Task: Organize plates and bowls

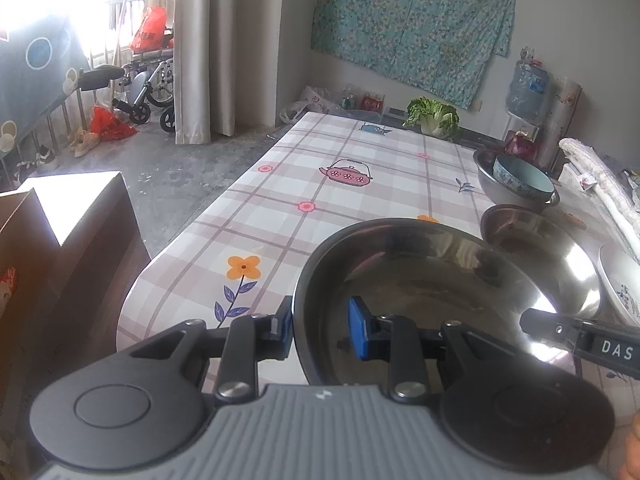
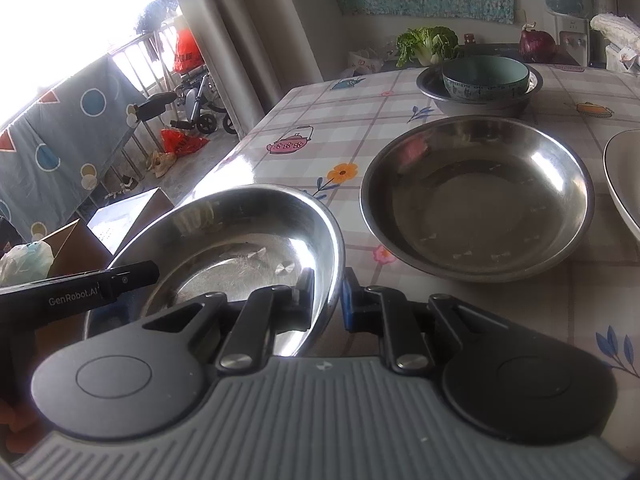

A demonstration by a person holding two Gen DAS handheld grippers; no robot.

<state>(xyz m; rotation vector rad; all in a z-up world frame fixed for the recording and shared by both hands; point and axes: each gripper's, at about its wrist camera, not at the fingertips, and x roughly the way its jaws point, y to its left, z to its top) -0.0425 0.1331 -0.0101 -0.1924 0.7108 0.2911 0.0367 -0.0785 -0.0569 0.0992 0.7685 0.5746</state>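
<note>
Both grippers hold one steel bowl (image 1: 448, 280), tilted above the table's near edge. My left gripper (image 1: 320, 332) is shut on its left rim, one blue pad inside and one outside. My right gripper (image 2: 326, 300) is shut on the right rim of the same bowl (image 2: 240, 248). A second steel bowl (image 2: 476, 196) sits on the table just beyond; its rim shows in the left wrist view (image 1: 516, 224). Farther back a teal bowl (image 2: 484, 74) sits inside a steel basin (image 2: 476, 98). A white patterned dish (image 1: 620, 288) lies at the right.
The table has a checked, flower-print cloth (image 1: 340, 200). A cabbage (image 1: 434, 116), a red onion (image 2: 537, 45) and a water bottle (image 1: 526, 88) stand at the far end. A brown cardboard box (image 1: 68, 248) stands by the table's left side.
</note>
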